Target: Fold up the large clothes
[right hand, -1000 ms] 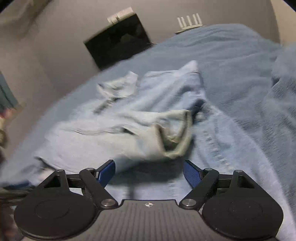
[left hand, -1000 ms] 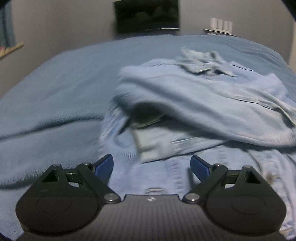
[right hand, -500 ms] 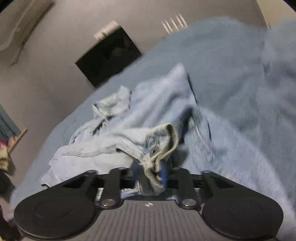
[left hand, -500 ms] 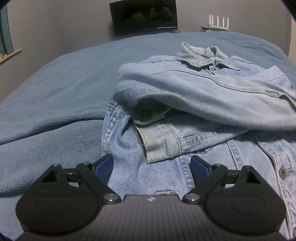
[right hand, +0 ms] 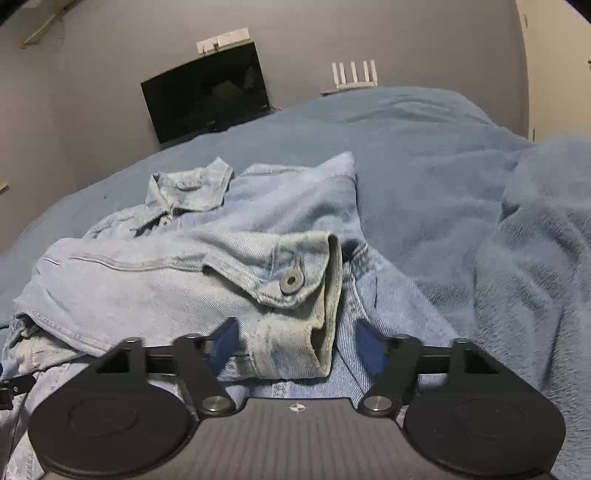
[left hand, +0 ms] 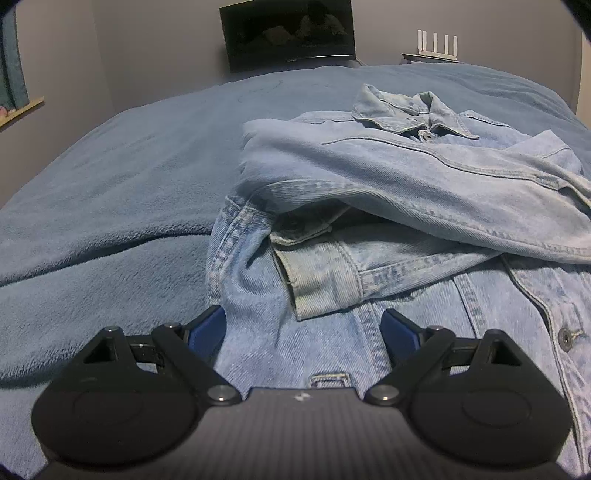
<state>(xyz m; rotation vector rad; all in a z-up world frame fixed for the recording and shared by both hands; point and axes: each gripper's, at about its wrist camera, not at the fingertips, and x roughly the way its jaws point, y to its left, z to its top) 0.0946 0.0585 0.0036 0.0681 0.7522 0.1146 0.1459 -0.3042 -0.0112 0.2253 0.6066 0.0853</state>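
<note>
A light blue denim jacket (left hand: 406, 177) lies on a blue blanket (left hand: 110, 203), collar (left hand: 406, 110) at the far end, with one sleeve folded across its front. My left gripper (left hand: 303, 328) hangs open over the jacket's lower front, nothing between its pads. In the right wrist view the same jacket (right hand: 147, 280) shows the folded sleeve's buttoned cuff (right hand: 295, 288) resting on the body. My right gripper (right hand: 297, 343) has its jaws opening; the cuff's end sits between the blue pads (right hand: 369, 347), which stand apart from it.
The blanket (right hand: 443, 166) covers the whole bed and bunches into a thick fold (right hand: 546, 240) at the right. A dark screen (left hand: 288, 33) and a white router (left hand: 437, 40) stand against the grey wall behind the bed. A shelf edge (left hand: 18, 110) shows far left.
Half a second ago the right gripper was shut on the sleeve cuff and held it up; now its jaws are apart and the cuff rests on the jacket. The left gripper has stayed put.
</note>
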